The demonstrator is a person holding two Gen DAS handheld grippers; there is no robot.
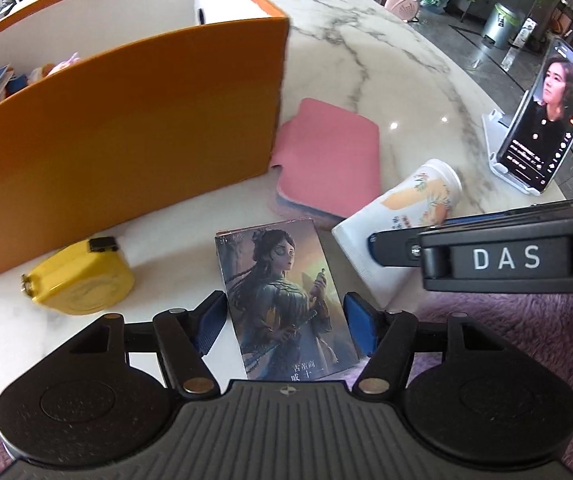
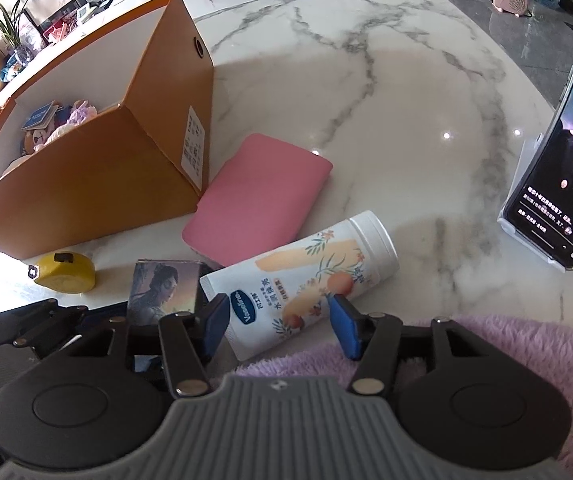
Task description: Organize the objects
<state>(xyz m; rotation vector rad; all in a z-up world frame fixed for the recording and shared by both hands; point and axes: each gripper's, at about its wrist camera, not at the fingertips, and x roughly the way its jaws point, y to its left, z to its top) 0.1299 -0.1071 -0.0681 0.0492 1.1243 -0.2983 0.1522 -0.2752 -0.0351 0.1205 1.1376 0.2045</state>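
Note:
A card box (image 1: pixel 286 280) with a painted figure lies on the marble table (image 1: pixel 366 60) between the blue pads of my left gripper (image 1: pixel 285 296), which rest against its two long sides. A white lotion tube (image 2: pixel 306 272) lies to its right, cap pointing away. My right gripper (image 2: pixel 279 300) straddles the tube's flat end; the left pad sits at the tube's corner and the right pad only just meets its edge, so the jaws stand open. In the left wrist view, one right finger (image 1: pixel 390 250) reaches in over the tube (image 1: pixel 406 208).
An open orange box (image 2: pixel 98 200) with plush toys and a blue booklet (image 2: pixel 42 116) stands at the left. A yellow tape measure (image 1: pixel 78 280) and a pink pouch (image 1: pixel 326 156) lie by it. A phone on a stand (image 2: pixel 566 160) is at the right. A purple fluffy sleeve (image 2: pixel 486 352) covers the near edge.

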